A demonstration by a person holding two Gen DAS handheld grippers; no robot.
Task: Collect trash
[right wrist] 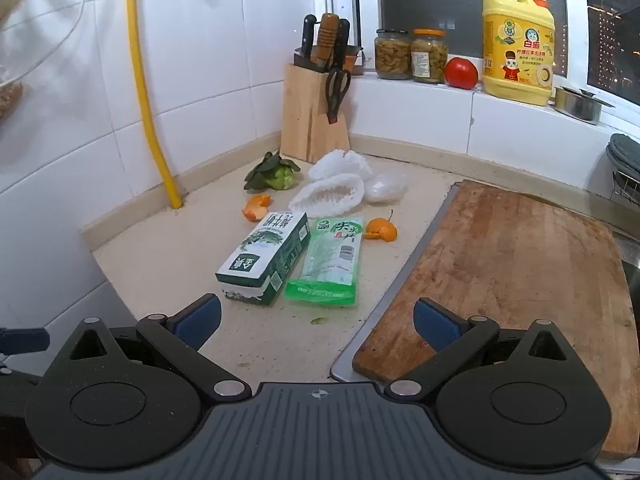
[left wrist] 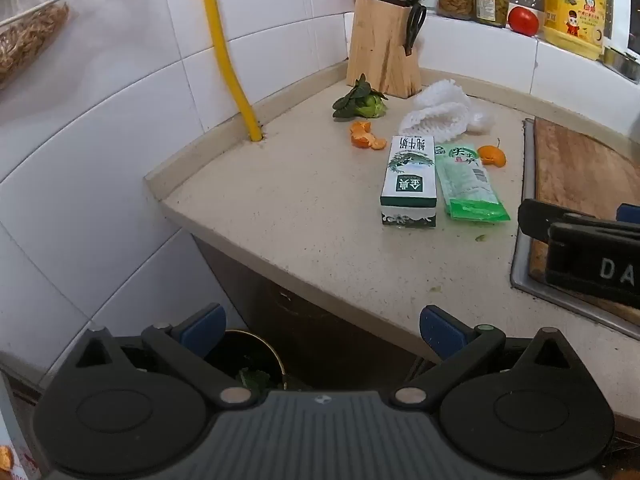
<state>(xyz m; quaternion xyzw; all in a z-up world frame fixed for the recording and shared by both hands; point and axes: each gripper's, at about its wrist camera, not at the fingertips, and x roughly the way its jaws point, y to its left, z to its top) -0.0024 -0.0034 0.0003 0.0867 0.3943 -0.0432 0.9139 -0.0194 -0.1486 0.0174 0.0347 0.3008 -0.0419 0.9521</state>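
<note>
Bin [left wrist: 248, 354] mostly hidden behind counter; its contents perhaps greens; bag [left wrist: 28, 40] cropped.

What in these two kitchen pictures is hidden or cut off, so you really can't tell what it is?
- Bin under the counter, left wrist view: the left gripper covers most of it; only some greens show inside.
- Bag on the wall, left wrist view: cut off by the edge, contents unclear.
- Milk carton and green wrapper, right wrist view: full or empty can't be told.
- Knife block: blades hidden inside.

A knife block [right wrist: 312, 114] stands in the corner; jars [right wrist: 412, 55], a tomato [right wrist: 461, 73] and a detergent bottle [right wrist: 518, 44] line the sill.
</note>
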